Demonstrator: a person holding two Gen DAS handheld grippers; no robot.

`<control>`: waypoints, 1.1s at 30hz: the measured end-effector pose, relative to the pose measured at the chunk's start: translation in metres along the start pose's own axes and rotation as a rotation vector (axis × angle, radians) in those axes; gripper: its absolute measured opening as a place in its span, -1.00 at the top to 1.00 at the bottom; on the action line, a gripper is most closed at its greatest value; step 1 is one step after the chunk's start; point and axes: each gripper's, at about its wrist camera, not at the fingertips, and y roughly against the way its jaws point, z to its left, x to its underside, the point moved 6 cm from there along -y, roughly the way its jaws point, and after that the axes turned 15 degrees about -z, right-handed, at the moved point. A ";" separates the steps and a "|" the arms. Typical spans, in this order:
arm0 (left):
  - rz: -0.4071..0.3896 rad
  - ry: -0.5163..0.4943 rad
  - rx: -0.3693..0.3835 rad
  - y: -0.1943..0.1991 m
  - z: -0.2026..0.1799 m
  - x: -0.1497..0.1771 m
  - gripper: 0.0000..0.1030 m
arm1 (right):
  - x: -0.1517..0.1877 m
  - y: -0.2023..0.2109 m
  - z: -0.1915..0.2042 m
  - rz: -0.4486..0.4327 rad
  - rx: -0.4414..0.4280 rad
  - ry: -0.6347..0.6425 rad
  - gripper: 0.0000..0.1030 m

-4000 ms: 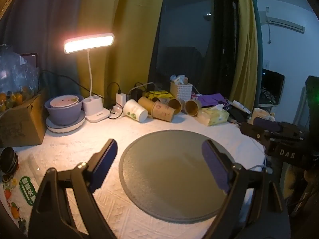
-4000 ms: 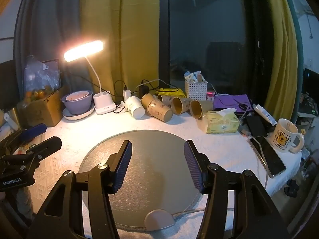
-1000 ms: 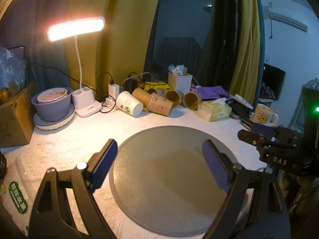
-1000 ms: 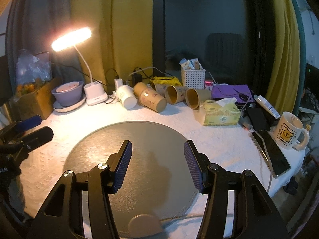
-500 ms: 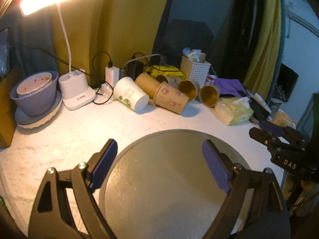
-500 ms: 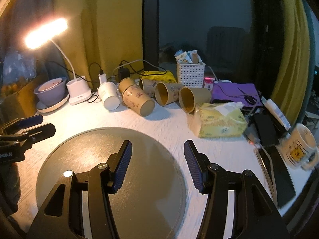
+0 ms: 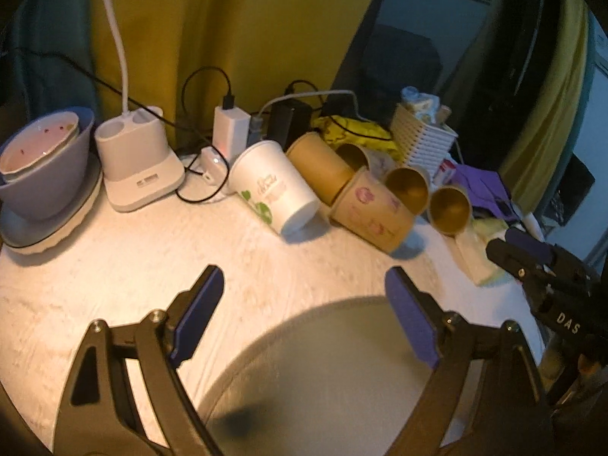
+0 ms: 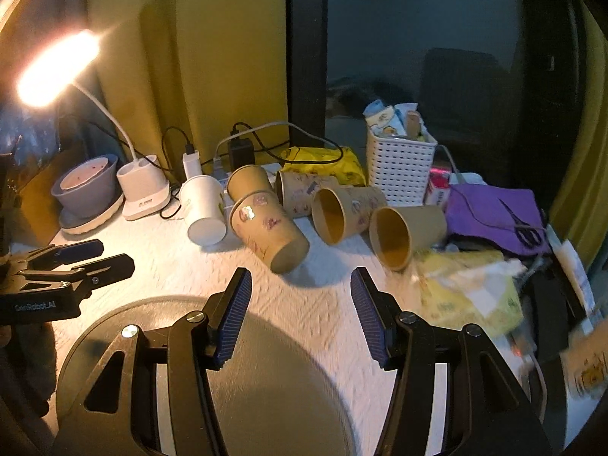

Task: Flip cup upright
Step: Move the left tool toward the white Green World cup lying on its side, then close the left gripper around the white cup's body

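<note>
Several paper cups lie on their sides at the back of the white table. A white cup (image 7: 273,192) (image 8: 205,209) lies leftmost, bottom toward me. A brown printed cup (image 7: 370,211) (image 8: 268,231) lies beside it. Two brown cups show open mouths (image 8: 344,209) (image 8: 404,230). My left gripper (image 7: 304,311) is open and empty, short of the white and printed cups. My right gripper (image 8: 300,315) is open and empty, just short of the printed cup.
A round grey mat (image 7: 342,372) (image 8: 247,380) lies under both grippers. A desk lamp base (image 7: 133,159), a bowl on a plate (image 7: 38,167), chargers and cables stand back left. A white basket (image 8: 399,167), tissue pack (image 8: 467,296) and purple cloth (image 8: 494,212) sit right.
Both grippers have moved forward and lower toward the row of cups, which now look larger and closer. The jaws have stayed open. No cup has moved.
</note>
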 end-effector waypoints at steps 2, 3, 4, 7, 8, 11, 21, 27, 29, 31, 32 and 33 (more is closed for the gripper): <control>0.011 0.014 -0.008 -0.013 0.002 -0.003 -0.70 | -0.005 -0.012 -0.002 0.006 -0.013 0.000 -0.11; 0.020 0.028 -0.013 -0.021 0.004 -0.005 -0.70 | -0.007 -0.018 -0.003 0.010 -0.018 -0.001 -0.11; 0.026 0.040 -0.015 -0.026 0.006 -0.006 -0.70 | -0.007 -0.021 -0.004 0.011 -0.020 -0.004 -0.11; 0.037 0.061 -0.038 -0.045 0.010 -0.012 -0.70 | -0.011 -0.038 -0.008 0.020 -0.027 -0.015 -0.11; 0.044 0.070 -0.040 -0.050 0.011 -0.013 -0.70 | -0.012 -0.044 -0.009 0.023 -0.030 -0.018 -0.11; 0.061 0.097 -0.054 -0.068 0.014 -0.015 -0.70 | -0.013 -0.056 -0.012 0.033 -0.036 -0.027 -0.11; 0.117 0.195 -0.084 -0.119 0.024 -0.012 -0.70 | -0.002 -0.080 -0.026 0.063 -0.039 -0.075 -0.11; 0.158 0.217 -0.079 -0.136 0.029 -0.006 -0.68 | 0.002 -0.084 -0.030 0.072 -0.041 -0.092 -0.11; 0.155 0.198 -0.062 -0.135 0.027 -0.006 -0.41 | 0.003 -0.085 -0.030 0.075 -0.043 -0.093 -0.11; 0.158 0.191 -0.045 -0.135 0.024 -0.006 -0.37 | 0.003 -0.085 -0.030 0.075 -0.043 -0.096 -0.11; 0.158 0.191 -0.037 -0.134 0.024 -0.006 -0.35 | 0.003 -0.085 -0.030 0.075 -0.043 -0.097 -0.11; 0.160 0.194 -0.034 -0.134 0.023 -0.006 -0.32 | 0.003 -0.085 -0.030 0.074 -0.044 -0.098 -0.11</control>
